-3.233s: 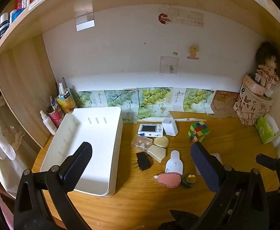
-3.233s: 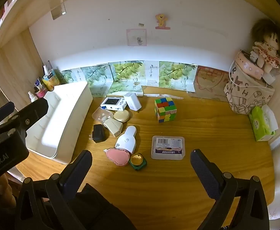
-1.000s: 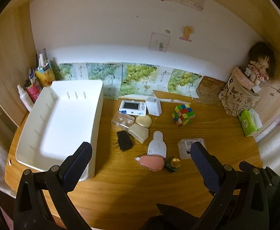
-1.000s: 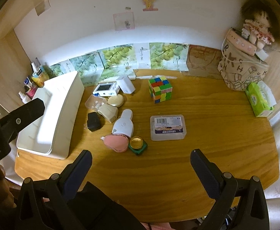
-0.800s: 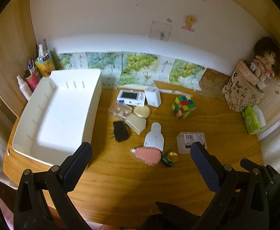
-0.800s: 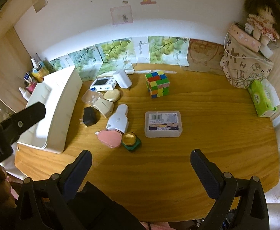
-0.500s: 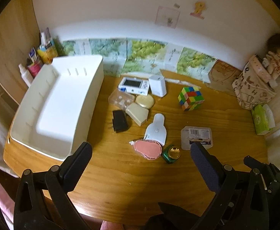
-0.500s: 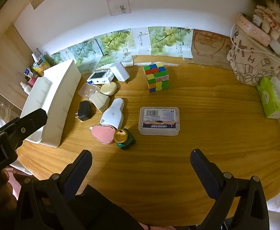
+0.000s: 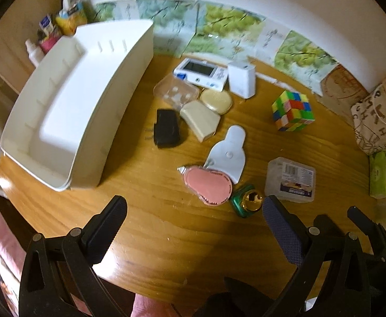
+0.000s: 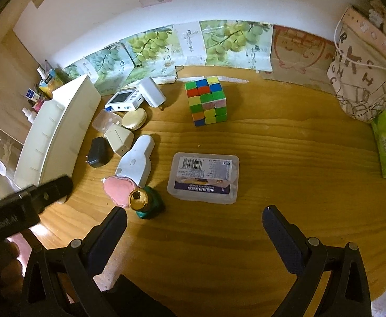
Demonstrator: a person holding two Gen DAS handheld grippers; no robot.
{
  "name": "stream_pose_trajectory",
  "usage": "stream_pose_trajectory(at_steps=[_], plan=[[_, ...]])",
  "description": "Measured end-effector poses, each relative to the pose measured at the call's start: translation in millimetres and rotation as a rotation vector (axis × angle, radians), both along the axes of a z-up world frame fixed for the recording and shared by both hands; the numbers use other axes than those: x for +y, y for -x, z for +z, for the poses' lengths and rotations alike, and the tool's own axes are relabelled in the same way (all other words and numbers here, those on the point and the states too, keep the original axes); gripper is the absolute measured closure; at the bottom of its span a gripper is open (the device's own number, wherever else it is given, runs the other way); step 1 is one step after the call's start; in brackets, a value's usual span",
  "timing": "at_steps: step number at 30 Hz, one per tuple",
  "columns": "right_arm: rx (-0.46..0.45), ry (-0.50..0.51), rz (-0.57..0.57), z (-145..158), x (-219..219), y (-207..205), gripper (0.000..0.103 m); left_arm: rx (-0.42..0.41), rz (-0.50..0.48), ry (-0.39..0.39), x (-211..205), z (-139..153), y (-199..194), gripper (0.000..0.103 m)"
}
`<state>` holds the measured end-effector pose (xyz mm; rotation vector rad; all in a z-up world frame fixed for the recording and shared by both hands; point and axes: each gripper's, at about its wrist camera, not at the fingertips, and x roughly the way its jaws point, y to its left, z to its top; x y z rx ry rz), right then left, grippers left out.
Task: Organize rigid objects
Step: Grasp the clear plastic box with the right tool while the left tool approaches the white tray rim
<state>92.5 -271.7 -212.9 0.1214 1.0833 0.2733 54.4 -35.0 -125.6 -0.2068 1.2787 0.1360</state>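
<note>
Both the left gripper (image 9: 193,222) and the right gripper (image 10: 194,225) are hovering released over the table (image 10: 285,163), gripping nothing. The small things are lying crowded beside the empty white tray (image 9: 61,111). Reaching for the clear plastic box (image 10: 203,177) is risking a nudge to the green bottle (image 10: 146,203), which could tip over.

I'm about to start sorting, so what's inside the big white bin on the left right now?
The white bin looks empty in the left wrist view: bare floor, only small divider ribs along its walls. Its near corner is hidden behind the front wall. Both tools are open, holding nothing.
</note>
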Motion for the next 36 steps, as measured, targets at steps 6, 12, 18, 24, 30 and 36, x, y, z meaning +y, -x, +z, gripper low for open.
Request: stream_pose_trajectory(at_steps=[6, 12, 18, 24, 30, 36], plan=[[0.048, -0.041, 0.018, -11.5, -1.7, -19.4, 0.0, 0.049, 0.052, -0.004, 12.1, -9.0, 0.0, 0.001], [0.119, -0.065, 0.001, -28.0, -1.7, -40.1, 0.0, 0.075, 0.088, -0.012, 30.5, -11.2, 2.5, 0.001], [0.194, -0.082, -0.041, -43.5, 0.3, -54.0, 0.0, 0.072, 0.075, -0.048, 47.7, -4.2, -0.6, 0.001], [0.244, -0.06, -0.089, -55.7, 2.6, -63.5, 0.0, 0.055, 0.08, -0.056, 70.9, 8.6, -6.1, 0.001], [0.257, -0.019, -0.122, -60.6, 11.2, -70.3, 0.0, 0.027, 0.07, -0.094, 96.5, 24.1, -12.4, 0.001], [0.274, 0.032, -0.158, -64.4, 20.9, -77.9, 0.0, 0.0, 0.062, -0.147, 133.0, 37.0, -18.9, 0.001]])
